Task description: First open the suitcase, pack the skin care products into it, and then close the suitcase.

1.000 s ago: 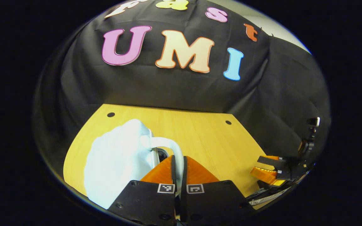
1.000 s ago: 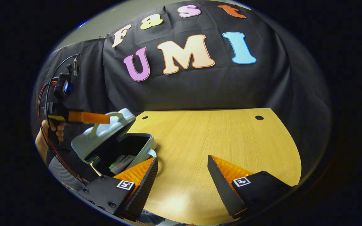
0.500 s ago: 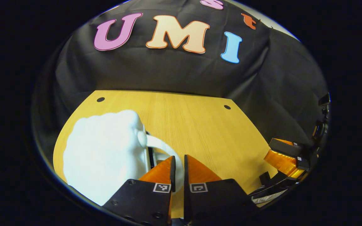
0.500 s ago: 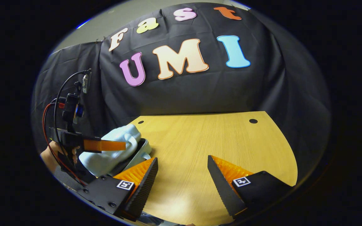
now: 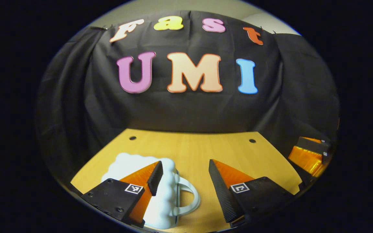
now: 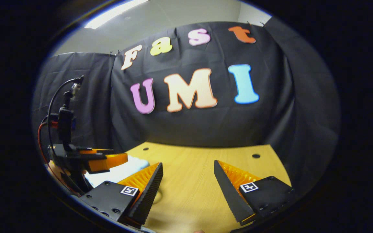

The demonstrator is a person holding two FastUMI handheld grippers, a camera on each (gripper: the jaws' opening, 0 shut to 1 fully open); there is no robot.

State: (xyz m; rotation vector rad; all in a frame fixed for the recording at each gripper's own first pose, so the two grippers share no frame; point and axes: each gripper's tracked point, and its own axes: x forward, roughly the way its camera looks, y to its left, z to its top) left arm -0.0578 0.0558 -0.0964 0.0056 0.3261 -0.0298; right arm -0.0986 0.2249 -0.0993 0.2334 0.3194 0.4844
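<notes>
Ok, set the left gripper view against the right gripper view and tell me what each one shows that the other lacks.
Left gripper view alone: the suitcase's handle and its closed, bumpy lid, seen past the left tongs, whose fingers stand apart.

Right gripper view alone: the ceiling light, the cables rising off the left tongs' body, and a bit of the hand holding them.

Both: the pale suitcase, the wooden table, and the right tongs, fingers apart and nothing between them.

square coded markers on the claw fingers [image 5: 133,188], seemingly no readable text
</notes>
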